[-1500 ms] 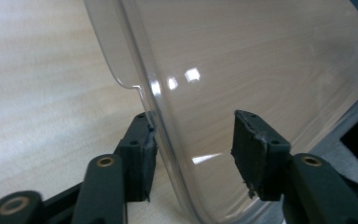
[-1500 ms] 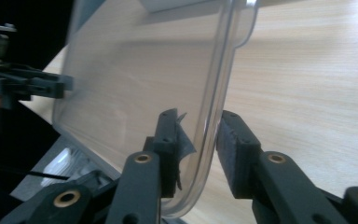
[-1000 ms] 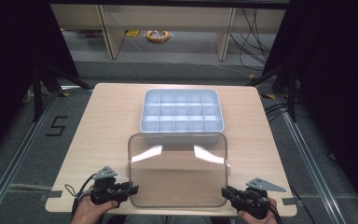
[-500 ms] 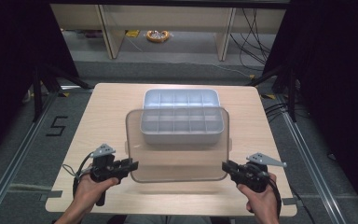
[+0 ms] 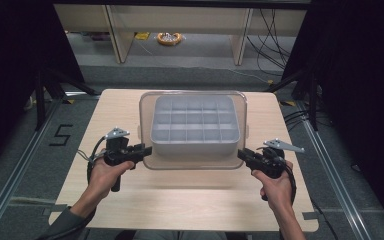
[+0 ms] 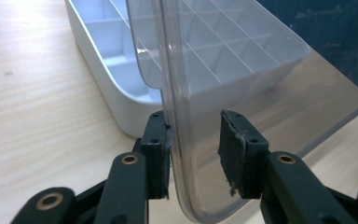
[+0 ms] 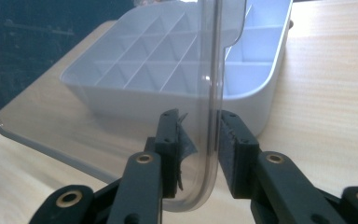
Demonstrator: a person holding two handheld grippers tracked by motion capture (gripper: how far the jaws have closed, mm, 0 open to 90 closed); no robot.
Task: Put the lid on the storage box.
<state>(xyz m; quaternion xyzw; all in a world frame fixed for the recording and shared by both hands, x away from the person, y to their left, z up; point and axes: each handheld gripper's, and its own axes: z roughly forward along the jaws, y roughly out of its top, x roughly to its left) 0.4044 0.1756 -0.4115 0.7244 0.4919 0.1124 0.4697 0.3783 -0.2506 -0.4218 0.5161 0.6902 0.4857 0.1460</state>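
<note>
A clear plastic lid (image 5: pixel 194 162) hangs roughly level over a white compartment tray (image 5: pixel 195 148) at the table's middle back. My left gripper (image 5: pixel 147 150) is shut on the lid's near left corner, and my right gripper (image 5: pixel 241 154) is shut on its near right corner. In the left gripper view the lid's rim (image 6: pixel 172 140) stands between the jaws of the left gripper (image 6: pixel 198 156), which have just been opening slightly; the tray (image 6: pixel 107 70) lies beyond. In the right gripper view the right gripper (image 7: pixel 201 151) clamps the rim (image 7: pixel 209 130), with the tray (image 7: pixel 261 79) behind.
The light wooden table (image 5: pixel 180 200) has bare room in front of the tray and at both sides. Beyond its far edge are shelf legs (image 5: pixel 112 35) and a coil of cable (image 5: pixel 169 38) on the floor. A "5" mark (image 5: pixel 60 135) lies on the floor at left.
Both hands have moved away from the person and upward, carrying the lid from the table's near part to above the tray.
</note>
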